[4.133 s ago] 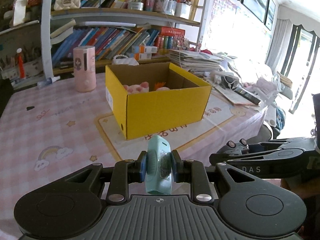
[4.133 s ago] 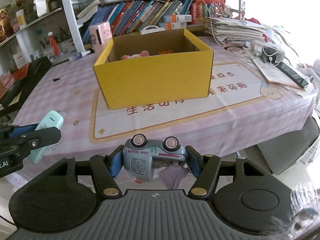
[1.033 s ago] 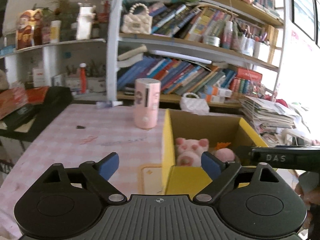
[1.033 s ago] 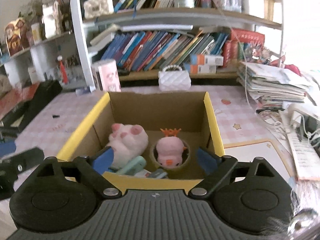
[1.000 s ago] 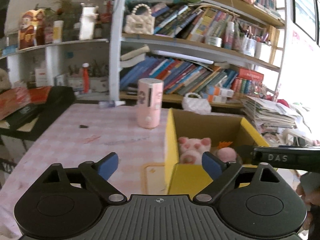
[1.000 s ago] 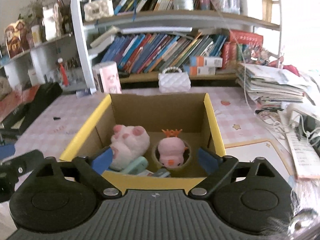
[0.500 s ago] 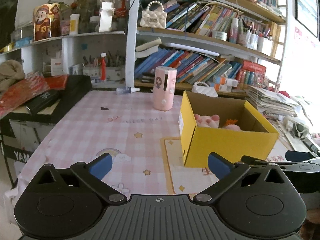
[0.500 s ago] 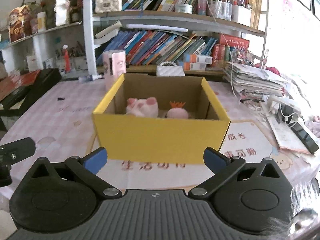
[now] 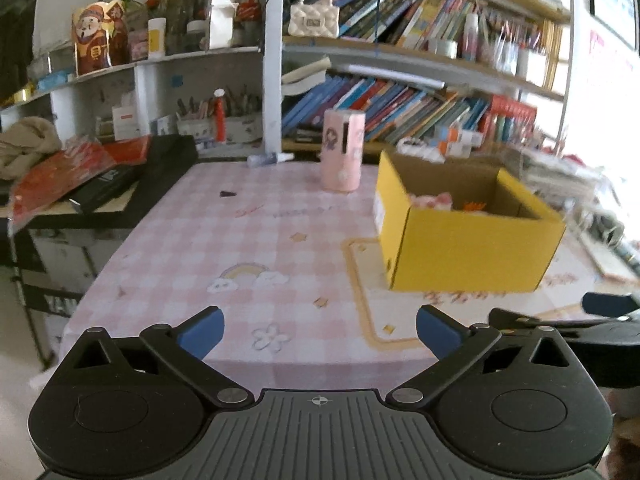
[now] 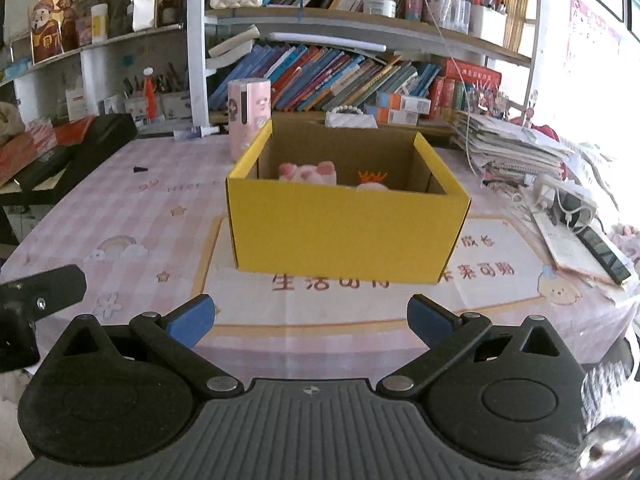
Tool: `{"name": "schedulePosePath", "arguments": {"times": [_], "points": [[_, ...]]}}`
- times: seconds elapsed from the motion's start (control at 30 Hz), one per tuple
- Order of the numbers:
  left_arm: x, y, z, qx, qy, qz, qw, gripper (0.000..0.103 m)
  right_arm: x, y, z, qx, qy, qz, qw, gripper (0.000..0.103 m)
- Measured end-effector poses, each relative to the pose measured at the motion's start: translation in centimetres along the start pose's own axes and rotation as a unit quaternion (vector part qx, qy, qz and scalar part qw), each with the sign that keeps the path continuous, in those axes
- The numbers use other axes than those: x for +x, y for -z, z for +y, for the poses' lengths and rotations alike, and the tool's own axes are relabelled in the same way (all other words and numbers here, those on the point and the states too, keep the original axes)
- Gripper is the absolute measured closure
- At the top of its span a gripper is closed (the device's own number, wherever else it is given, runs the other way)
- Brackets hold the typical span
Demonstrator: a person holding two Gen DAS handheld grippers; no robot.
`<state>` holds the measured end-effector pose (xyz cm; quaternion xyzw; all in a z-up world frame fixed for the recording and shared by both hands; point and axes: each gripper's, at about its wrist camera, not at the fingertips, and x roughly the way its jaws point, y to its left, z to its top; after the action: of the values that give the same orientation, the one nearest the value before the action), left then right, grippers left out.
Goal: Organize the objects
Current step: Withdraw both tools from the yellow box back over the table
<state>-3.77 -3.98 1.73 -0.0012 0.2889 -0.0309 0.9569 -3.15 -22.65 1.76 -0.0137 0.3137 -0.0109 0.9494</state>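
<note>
A yellow cardboard box (image 10: 344, 236) stands open-topped on the pink checked tablecloth (image 10: 132, 208), and only the tops of a pink plush pig (image 10: 307, 171) and an orange-crowned pink toy (image 10: 372, 179) show over its front wall. My right gripper (image 10: 310, 318) hangs open and empty at the table's near edge, in front of the box. In the left wrist view the box (image 9: 468, 248) lies to the right, and my left gripper (image 9: 318, 330) is open and empty over the near left part of the table. The right gripper's arm (image 9: 576, 328) shows at its right edge.
A pink cylinder (image 10: 249, 112) stands behind the box's left corner. Bookshelves (image 10: 360, 68) line the back. A paper stack (image 10: 516, 148), cables and a phone (image 10: 604, 254) crowd the table's right side. A black case (image 9: 132, 176) with red bags sits left of the table.
Both grippers have pulled back from over the box toward the table's near edge. The box interior, seen from above a second ago, is now mostly hidden behind its front wall.
</note>
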Motion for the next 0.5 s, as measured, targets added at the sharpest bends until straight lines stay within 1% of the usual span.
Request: {"name": "schedulePosePath", "arguments": {"times": [0.13,0.33,0.5], "points": [[-0.2,0.5,0.1,0.005,-0.008,0.004,1.0,0.0,-0.1,0.8,0.4,0.002,-0.002,0.01,1.0,0.0],[-0.3,1.0,0.1,0.007,-0.018,0.013,0.9997,0.0,-0.7,1.3,0.6,0.001,-0.004,0.008,1.0,0.0],[-0.4,1.0,-0.2,0.01,-0.021,0.014,0.9996,0.0,-0.8,1.4,0.5,0.002,0.003,0.011,1.0,0.0]]}}
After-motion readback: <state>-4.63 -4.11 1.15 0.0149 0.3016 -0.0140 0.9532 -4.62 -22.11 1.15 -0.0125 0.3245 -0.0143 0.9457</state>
